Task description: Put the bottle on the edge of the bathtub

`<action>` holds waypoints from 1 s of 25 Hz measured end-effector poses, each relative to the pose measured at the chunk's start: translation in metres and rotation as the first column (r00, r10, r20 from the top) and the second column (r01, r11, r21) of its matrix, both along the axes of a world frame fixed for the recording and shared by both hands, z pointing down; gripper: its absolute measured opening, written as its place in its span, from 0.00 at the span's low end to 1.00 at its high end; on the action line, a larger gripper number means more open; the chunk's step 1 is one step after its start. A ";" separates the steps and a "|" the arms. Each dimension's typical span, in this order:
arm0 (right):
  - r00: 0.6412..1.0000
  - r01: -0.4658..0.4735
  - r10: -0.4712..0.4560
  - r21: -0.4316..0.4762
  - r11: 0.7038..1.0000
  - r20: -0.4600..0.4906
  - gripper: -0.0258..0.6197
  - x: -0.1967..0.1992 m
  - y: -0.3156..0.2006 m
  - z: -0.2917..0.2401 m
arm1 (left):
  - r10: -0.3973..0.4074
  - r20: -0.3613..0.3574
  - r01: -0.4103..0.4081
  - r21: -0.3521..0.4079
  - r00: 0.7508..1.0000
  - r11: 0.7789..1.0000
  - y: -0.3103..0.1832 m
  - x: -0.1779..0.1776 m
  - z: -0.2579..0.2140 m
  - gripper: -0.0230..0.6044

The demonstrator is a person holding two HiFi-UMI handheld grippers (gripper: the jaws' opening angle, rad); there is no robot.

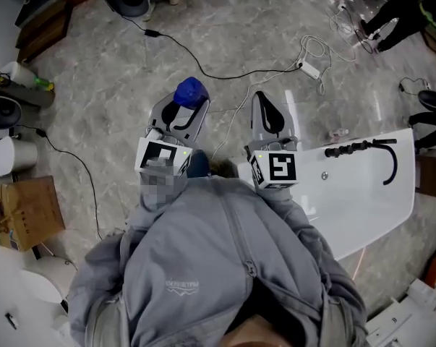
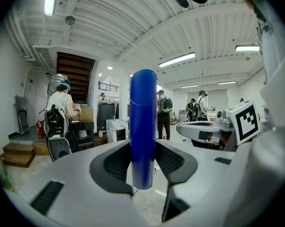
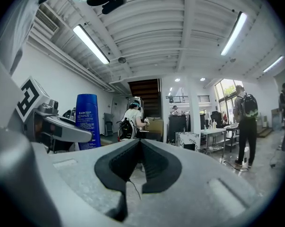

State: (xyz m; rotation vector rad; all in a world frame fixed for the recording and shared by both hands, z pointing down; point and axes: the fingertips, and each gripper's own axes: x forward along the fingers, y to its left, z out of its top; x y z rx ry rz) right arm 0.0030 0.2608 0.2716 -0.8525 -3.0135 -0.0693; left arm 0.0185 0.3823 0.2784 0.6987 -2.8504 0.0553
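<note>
A tall blue bottle (image 2: 143, 126) stands upright between the dark pads of my left gripper (image 2: 143, 155), which is shut on its lower part. From the head view the bottle's blue top (image 1: 191, 92) pokes out past the left gripper (image 1: 180, 114), held in front of the person's chest. My right gripper (image 1: 267, 113) is beside it, about a hand's width to the right, jaws together and holding nothing (image 3: 139, 148). The bottle (image 3: 87, 122) shows at the left of the right gripper view. The white bathtub (image 1: 377, 194) lies to the right, below the right gripper.
A black faucet with hand shower (image 1: 364, 150) sits on the bathtub's far rim. Cables and a power strip (image 1: 310, 69) trail over the marble floor ahead. A cardboard box (image 1: 26, 212) and white fixtures stand at the left. A person (image 2: 62, 110) stands at a table in the room.
</note>
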 end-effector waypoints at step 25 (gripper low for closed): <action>0.771 -0.637 0.637 0.030 0.770 0.005 0.04 -0.119 -0.158 0.009 | 0.677 0.027 -0.675 -0.051 0.735 0.736 -0.168 -0.193 -0.006 0.28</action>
